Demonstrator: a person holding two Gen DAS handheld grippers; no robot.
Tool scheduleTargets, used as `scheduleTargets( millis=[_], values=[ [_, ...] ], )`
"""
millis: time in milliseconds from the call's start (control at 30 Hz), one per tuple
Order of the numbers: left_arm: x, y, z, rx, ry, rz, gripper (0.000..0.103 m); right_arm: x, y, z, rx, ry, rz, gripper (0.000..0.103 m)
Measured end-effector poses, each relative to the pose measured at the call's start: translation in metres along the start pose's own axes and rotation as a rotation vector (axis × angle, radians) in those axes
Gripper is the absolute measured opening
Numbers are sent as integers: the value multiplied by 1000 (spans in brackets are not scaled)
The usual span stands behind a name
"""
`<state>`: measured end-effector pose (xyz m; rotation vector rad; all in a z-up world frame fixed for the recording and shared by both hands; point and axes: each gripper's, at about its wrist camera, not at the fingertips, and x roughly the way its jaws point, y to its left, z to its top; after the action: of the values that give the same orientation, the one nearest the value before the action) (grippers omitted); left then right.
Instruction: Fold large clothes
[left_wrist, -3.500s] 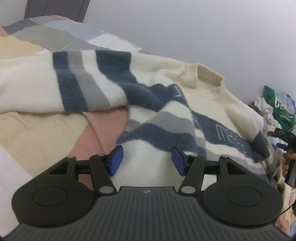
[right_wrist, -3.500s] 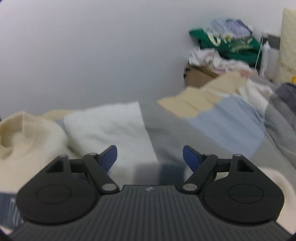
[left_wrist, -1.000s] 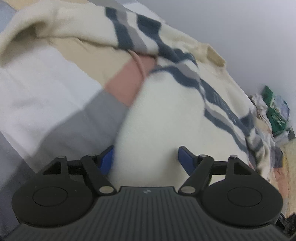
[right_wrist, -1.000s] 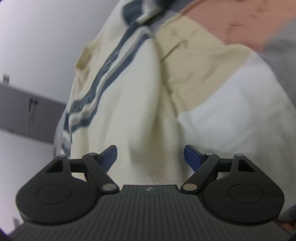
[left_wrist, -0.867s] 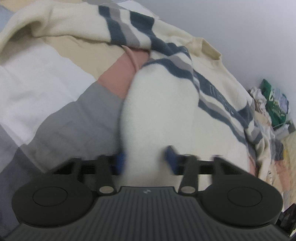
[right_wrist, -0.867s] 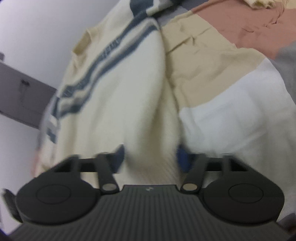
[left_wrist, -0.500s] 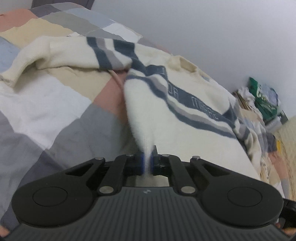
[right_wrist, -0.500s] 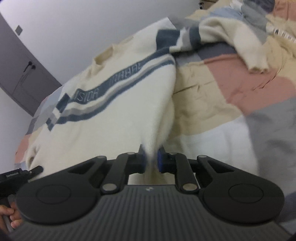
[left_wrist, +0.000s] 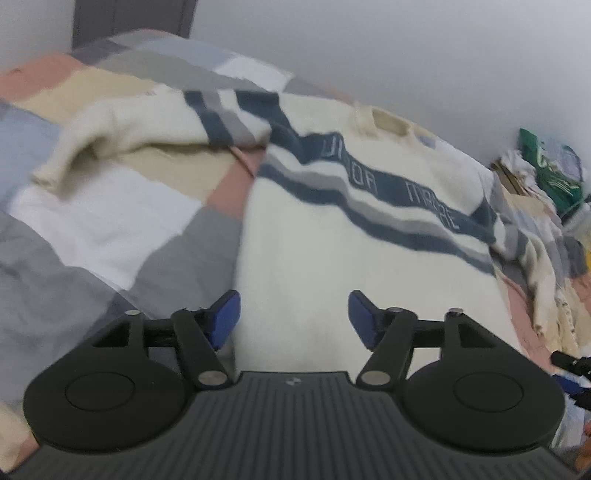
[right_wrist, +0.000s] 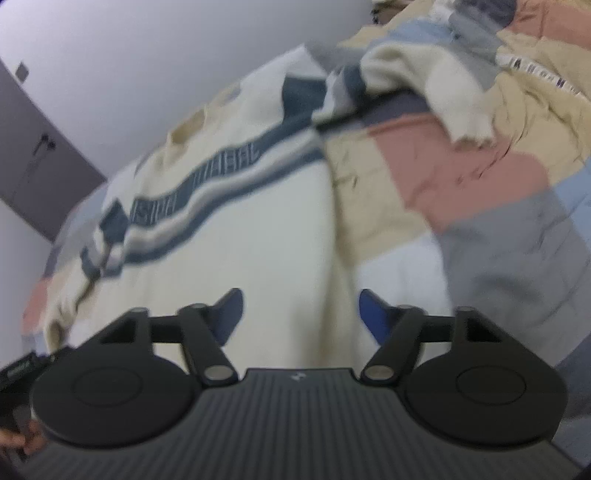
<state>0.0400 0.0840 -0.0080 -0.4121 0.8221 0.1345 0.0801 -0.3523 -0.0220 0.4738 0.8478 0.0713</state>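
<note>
One sweater (left_wrist: 332, 236) flat on bed (left_wrist: 92, 221)

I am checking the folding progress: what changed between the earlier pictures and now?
Both grippers, left gripper and right gripper, pinched the sweater hem half a second ago; now their jaws are opening and the hem is released. The sweater still lies spread on the patchwork bedspread.

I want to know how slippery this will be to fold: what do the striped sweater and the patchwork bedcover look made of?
The sweater looks like a thick, fuzzy knit, perhaps wool or a soft synthetic: its surface is matte and fluffy, with a ribbed collar. The bedcover looks like thin, flat woven fabric, probably cotton: matte colour blocks with fine creases. Blur hides the weave.
</note>
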Motion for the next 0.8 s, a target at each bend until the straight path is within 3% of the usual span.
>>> scheduleTargets(
  millis=[133, 233, 433, 600, 800],
  values=[
    [-26, -24, 5, 0, -31, 32, 84, 2, -23, 34, 32, -74, -18, 73],
    [-50, -46, 4, 27, -41, 25, 88, 11, -44, 61, 37, -158, -89, 72],
    [-77, -100, -1, 151, -12, 8, 95, 54, -97, 106, 153, -213, -154, 72],
    [-81, -137, -10, 220, 38, -14, 95, 95, -132, 124, 186, -202, -259, 72],
    [-81, -176, -18, 295, 85, -9, 96, 131, -136, 129, 86, -161, -327, 72]
  ],
)
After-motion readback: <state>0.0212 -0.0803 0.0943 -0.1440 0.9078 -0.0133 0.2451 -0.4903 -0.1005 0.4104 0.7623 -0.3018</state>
